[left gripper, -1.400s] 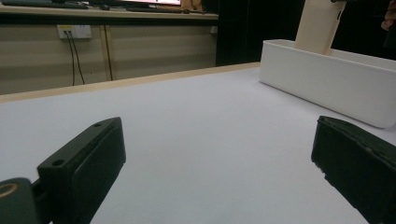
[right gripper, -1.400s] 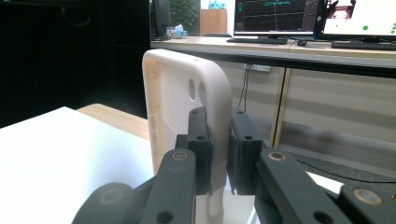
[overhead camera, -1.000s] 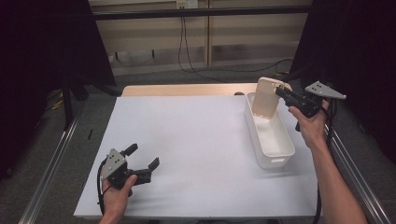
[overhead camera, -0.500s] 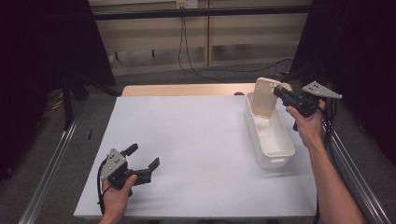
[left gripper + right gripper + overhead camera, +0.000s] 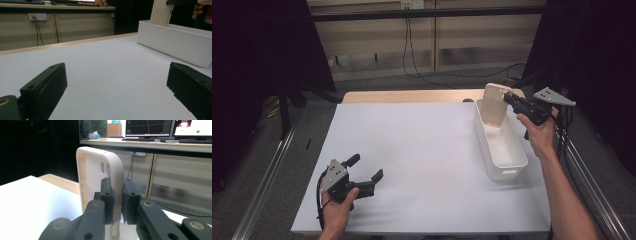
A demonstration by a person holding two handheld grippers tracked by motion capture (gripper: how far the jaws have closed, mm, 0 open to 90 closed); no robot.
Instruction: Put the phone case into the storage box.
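— Where is the lid [image 5: 494, 105] right now?

— It stands nearly upright at the far end of the white bin [image 5: 507, 162], its long axis running up and down, its lower edge down inside the bin's far end. In the right gripper view the lid [image 5: 100, 170] shows its ribbed inner face and rounded top corner.

— And what has hold of it?

— The right gripper [image 5: 512, 101]. Its jaws are pinching the lid's edge from the right side of the bin; in the right gripper view the right gripper [image 5: 117, 200] has one pad on each face of the thin panel.

— So which way does the bin lie from those jaws?

— Below and toward the person. The bin is a long trough, its long axis running from far to near along the right side of the tabletop [image 5: 412, 150]. The lid's long axis is crossed to that, upright instead of flat. I judge the coming move turns on that: the lid must tip toward the person until it lies along the bin's rim.

— Could the other hand help?

— It is well apart. The left gripper [image 5: 362, 172] rests at the near left of the tabletop with its jaws spread and nothing between them; the left gripper view sees the bin [image 5: 175, 42] far off across bare white sheet.
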